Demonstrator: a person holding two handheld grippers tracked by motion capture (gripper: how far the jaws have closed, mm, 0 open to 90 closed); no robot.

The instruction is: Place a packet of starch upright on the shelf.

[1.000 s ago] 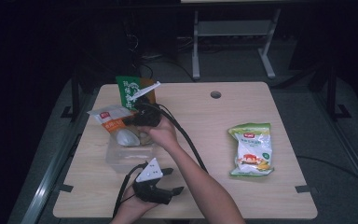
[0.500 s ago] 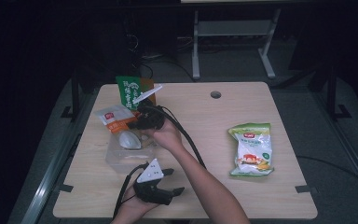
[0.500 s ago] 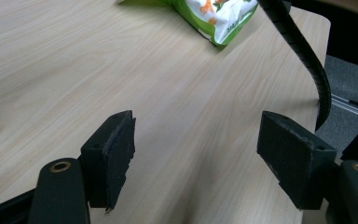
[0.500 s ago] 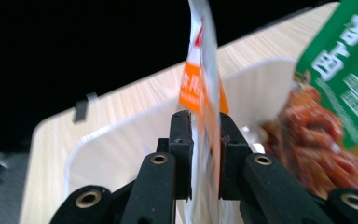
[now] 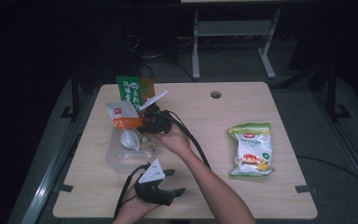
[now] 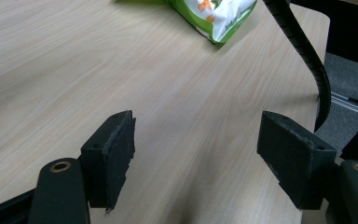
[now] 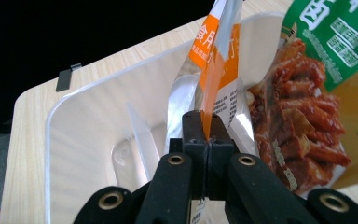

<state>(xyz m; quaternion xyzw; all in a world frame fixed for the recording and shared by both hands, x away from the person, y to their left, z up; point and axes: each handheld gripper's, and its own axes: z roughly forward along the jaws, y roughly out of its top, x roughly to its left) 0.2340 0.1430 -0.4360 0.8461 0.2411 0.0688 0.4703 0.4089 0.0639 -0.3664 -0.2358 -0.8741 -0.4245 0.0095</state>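
Step in hand looks like packing snacks into the clear plastic bin (image 5: pixel 121 161): right tongs (image 7: pixel 207 140) are clamped hard on the edge of the orange-and-white packet (image 7: pixel 216 60), pads pinching the orange seal strip, with the packet hanging over the bin opening beside the green bag of red snack sticks (image 7: pixel 307 98). In the high view the right tongs (image 5: pixel 145 125) sit at the bin's far end with the packet (image 5: pixel 123 119) tilted half in, lower end down inside, top above the rim. The jaws have just flicked open a little and closed again, packet between them, so the grip was likely re-seated. Left tongs (image 6: pixel 200 158) stand wide with nothing between the pads, parked low over bare surface (image 6: pixel 74 70); in the high view they (image 5: pixel 177 183) rest near the front edge, just in front of the bin. Next move, my read: lower the packet until it lies inside the walls, then open the jaws and back straight out. Watch-outs: the green bag (image 5: pixel 133 88) leans right beside the drop spot and may crowd or tip; the right cable (image 5: pixel 191 140) trails across the surface past the bin. Another snack bag, green-and-white (image 5: pixel 251 149), lies well apart toward the right side, probably next in line; nothing blocks the path to it.
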